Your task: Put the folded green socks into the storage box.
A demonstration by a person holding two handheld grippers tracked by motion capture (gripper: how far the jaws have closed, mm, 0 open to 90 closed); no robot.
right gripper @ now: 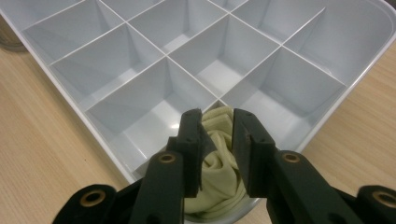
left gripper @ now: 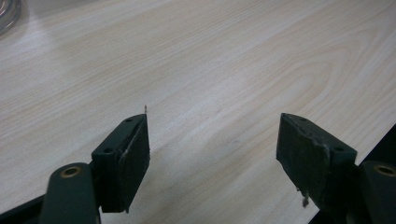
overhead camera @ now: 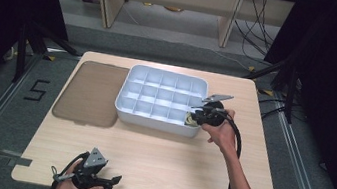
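- The pale yellow-green cloth (right gripper: 219, 177) lies bunched in the near corner compartment of the white divided organiser tray (overhead camera: 126, 108), the corner closest to the person's right hand; in the high view it shows as a small yellowish patch (overhead camera: 191, 120)
- The right gripper (right gripper: 217, 140) hangs over that compartment with its jaws a narrow gap apart on either side of the cloth's top fold; they look loosened rather than pinching, though whether a pad is touching fabric cannot be told
- The left gripper (left gripper: 212, 149) is released, jaws wide with nothing but bare wooden table (left gripper: 210, 70) between them, parked at the near edge
- Risk: if the right jaws lift away while fabric clings to a pad, the cloth may be dragged back out or left draped over a divider wall
- Risk: the cloth is heaped above the rim, so it could spring up and spill into the neighbouring cell or onto the table
- Count: one cloth, one tray, one smoky translucent lid (overhead camera: 91, 93) lying flat just left of the tray, two grippers; every other compartment in sight is empty
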